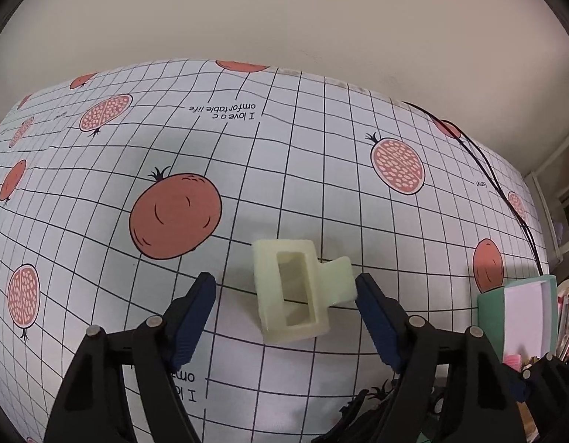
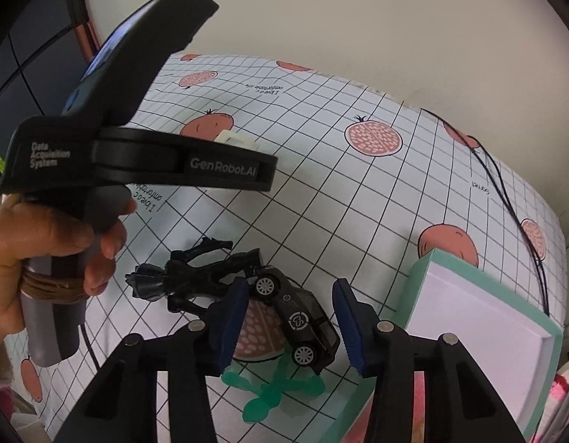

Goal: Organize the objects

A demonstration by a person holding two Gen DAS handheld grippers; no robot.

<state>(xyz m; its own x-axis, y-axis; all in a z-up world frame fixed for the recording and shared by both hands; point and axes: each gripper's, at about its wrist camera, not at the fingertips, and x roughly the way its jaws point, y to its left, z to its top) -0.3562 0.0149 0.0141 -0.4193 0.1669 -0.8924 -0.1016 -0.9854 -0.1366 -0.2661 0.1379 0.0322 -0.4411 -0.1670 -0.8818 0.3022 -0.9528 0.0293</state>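
Both grippers, left (image 1: 285, 288) and right (image 2: 290, 297), are spread wide and hold nothing. Between the left fingers a pale yellow hair clip (image 1: 297, 289) lies flat on the pomegranate-print grid tablecloth (image 1: 321, 140), long axis running away from the camera, its handle pointing right. Beyond the cloth stands a plain beige wall (image 1: 284, 11).
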